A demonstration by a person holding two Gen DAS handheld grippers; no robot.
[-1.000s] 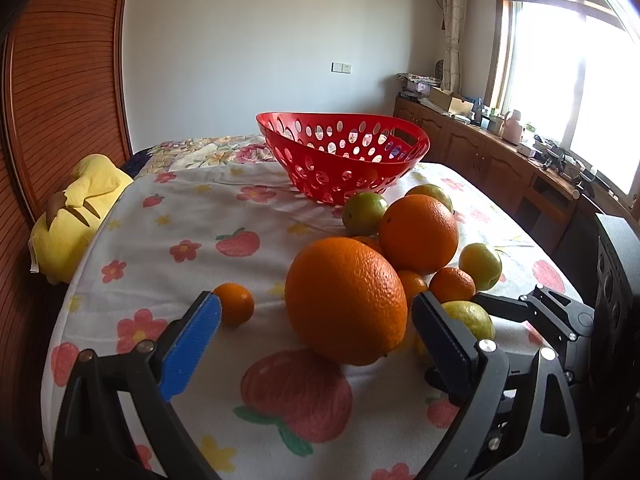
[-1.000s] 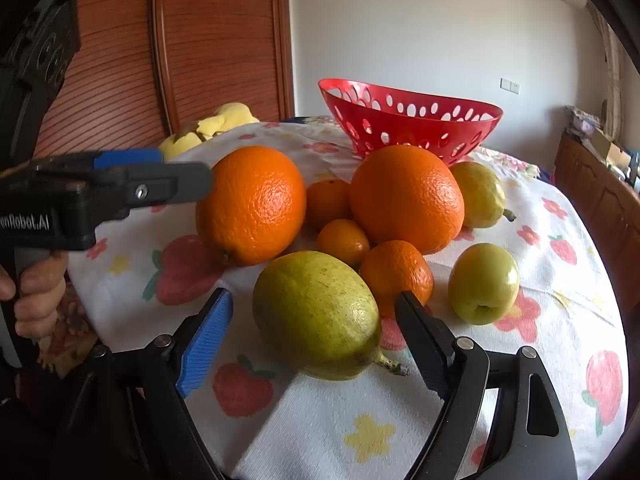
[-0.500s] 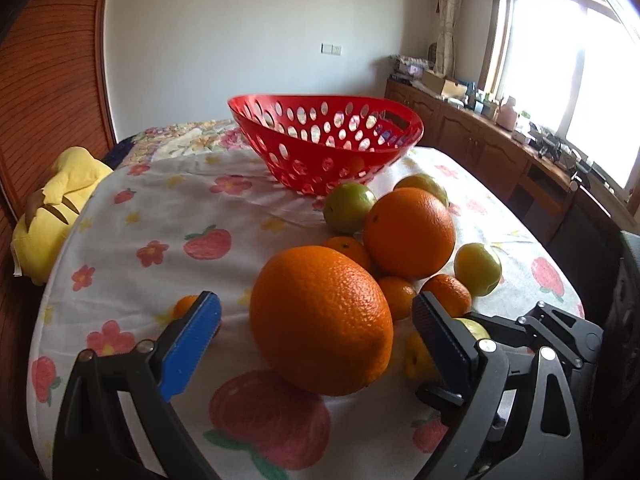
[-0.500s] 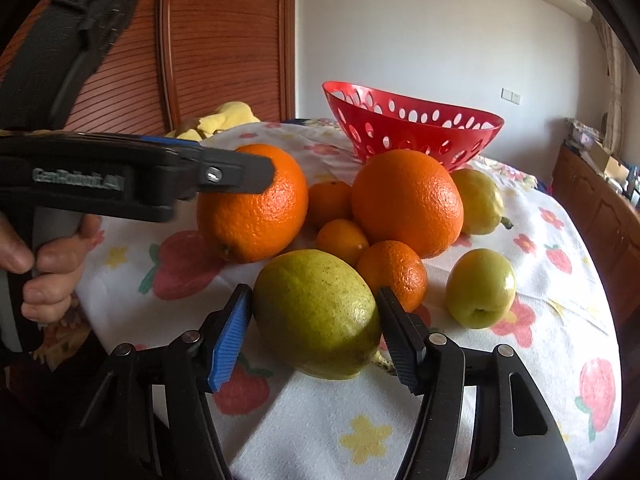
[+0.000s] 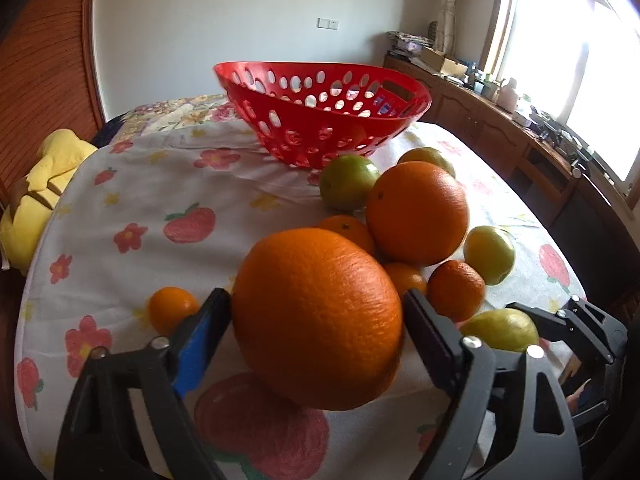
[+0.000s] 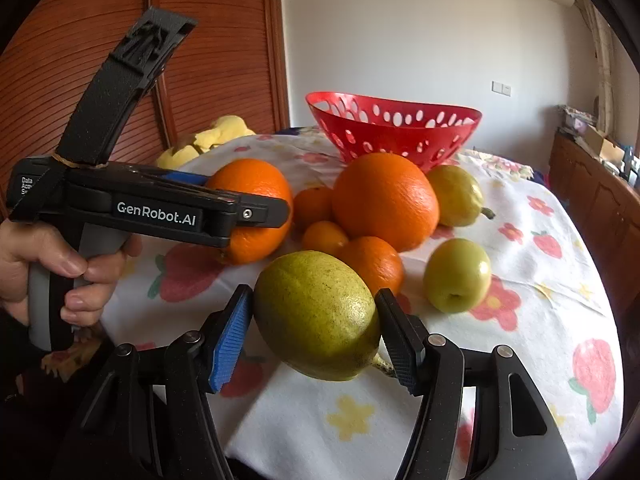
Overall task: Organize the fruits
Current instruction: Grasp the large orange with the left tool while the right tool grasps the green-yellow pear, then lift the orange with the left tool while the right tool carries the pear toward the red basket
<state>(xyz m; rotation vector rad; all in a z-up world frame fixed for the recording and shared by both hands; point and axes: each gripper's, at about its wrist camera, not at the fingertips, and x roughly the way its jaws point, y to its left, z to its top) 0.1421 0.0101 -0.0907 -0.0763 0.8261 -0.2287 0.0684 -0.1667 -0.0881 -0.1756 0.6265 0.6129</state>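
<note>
Your left gripper point(image 5: 316, 320) clamps the heavy, firm orange point(image 5: 318, 320) and your right gripper point(image 6: 314, 316) the smooth, bruisable pear point(image 6: 316, 314), both across the middle, near the basket point(image 5: 320, 120).

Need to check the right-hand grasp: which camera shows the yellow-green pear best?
The right wrist view: the pear fills the centre, with the right gripper jaws pressed on both sides. The left wrist view shows only its top behind the left gripper.

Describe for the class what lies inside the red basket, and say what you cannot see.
Through the holes of the red basket only its far wall and light show; no fruit is visible. Its bottom is hidden by the near wall in both views, so something low could lie there.
</note>
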